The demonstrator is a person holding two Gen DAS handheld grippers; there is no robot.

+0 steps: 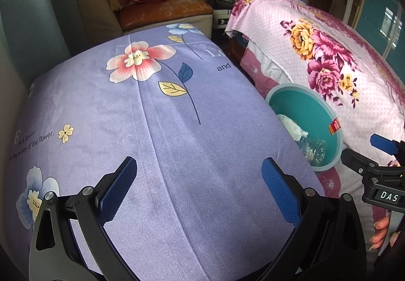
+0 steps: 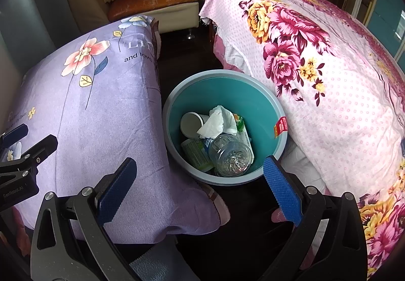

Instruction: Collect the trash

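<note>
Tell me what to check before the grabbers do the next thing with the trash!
1. Left gripper empty and open: ok, fingers spread wide over the purple sheet, nothing between them.
2. Right gripper empty and open: ok, nothing between its blue pads.
3. Bin stands upright between the two beds: ok.
4. Trash inside the bin: ok, a clear bottle, a crumpled tissue and a white cup lie in it.
5. Trash left on the purple sheet: ok, none seen.
6. Trash left on the floor or elsewhere: cannot tell, much is hidden.
</note>
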